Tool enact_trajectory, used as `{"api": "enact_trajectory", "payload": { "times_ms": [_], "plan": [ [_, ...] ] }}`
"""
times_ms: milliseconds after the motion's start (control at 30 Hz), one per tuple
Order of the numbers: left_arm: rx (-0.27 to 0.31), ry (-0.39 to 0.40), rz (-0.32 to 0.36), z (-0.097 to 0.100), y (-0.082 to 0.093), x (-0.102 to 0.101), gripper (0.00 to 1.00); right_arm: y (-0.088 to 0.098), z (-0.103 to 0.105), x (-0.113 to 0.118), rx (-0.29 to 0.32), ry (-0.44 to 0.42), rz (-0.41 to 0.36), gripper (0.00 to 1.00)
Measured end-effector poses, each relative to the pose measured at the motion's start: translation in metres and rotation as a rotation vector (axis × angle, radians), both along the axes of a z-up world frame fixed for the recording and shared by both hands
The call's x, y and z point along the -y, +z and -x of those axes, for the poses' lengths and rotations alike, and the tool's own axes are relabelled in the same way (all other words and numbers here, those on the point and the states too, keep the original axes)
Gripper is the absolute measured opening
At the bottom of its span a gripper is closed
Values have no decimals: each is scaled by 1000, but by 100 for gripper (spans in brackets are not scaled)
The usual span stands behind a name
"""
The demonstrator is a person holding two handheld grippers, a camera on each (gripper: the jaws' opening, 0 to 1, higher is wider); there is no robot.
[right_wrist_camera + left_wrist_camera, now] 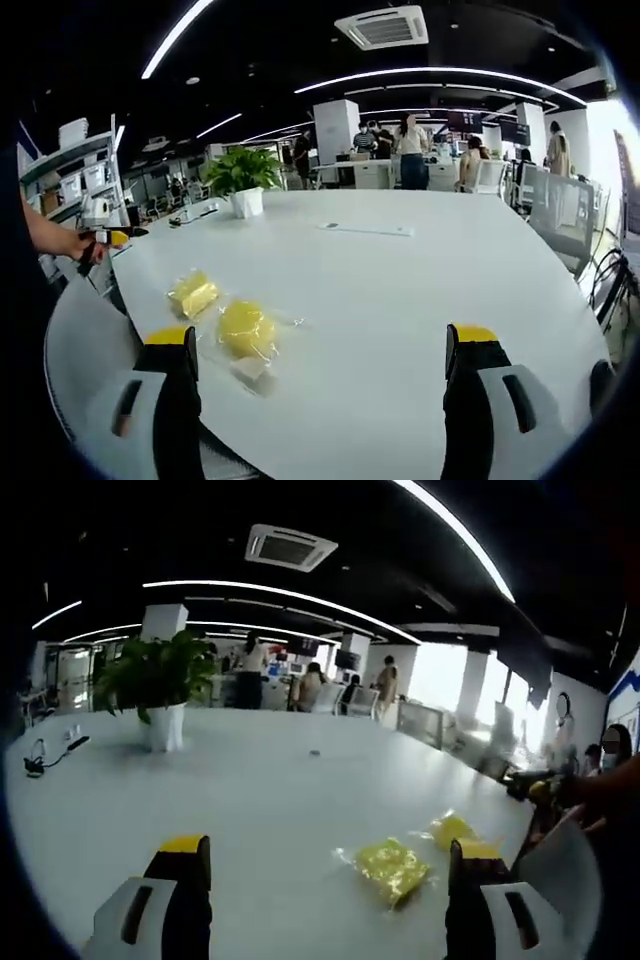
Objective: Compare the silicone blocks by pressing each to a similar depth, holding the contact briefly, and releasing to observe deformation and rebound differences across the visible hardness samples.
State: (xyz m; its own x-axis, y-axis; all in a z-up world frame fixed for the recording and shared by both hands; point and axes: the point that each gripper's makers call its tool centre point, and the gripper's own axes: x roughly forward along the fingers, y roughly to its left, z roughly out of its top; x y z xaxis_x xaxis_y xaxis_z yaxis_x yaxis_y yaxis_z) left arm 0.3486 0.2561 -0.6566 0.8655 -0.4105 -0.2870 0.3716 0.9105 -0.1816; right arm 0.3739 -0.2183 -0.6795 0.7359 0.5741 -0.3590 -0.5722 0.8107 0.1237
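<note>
Two yellow silicone blocks in clear plastic bags lie on the white table [250, 800]. In the left gripper view the nearer block [392, 868] sits just ahead of my right-hand jaw, and the second block [452, 829] lies beyond it. My left gripper [325, 875] is open above the table, touching nothing. In the right gripper view the bigger yellow block [245, 328] and the smaller one [193, 293] lie ahead to the left, with a pale piece [250, 371] in front of them. My right gripper [322, 365] is open and holds nothing.
A potted plant [160, 685] [243, 180] stands far back on the table. A cable [50, 755] lies near the table's edge, and a flat thin item [365, 229] lies mid-table. Several people stand at desks behind. A chair [560, 215] is at the right.
</note>
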Motion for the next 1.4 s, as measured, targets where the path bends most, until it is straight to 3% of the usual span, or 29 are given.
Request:
{"api": "enact_trajectory", "payload": {
  "times_ms": [233,567,700,900,1400],
  "plan": [
    [0,-21,-42,6,-1,-5,100,-6,18,-3,-11,27,44,97],
    [-17,-91,-151,22,-14,1,100,-8,17,-7,-9,30,57,97],
    [-38,-95,-144,26,-17,0,100,-7,14,-9,-4,30,51,97],
    [-24,-82,-97,26,-13,-4,100,-7,13,-10,-8,28,46,97],
    [-26,-86,-100,21,-13,1,100,-8,15,-10,-14,4,33,97]
  ]
}}
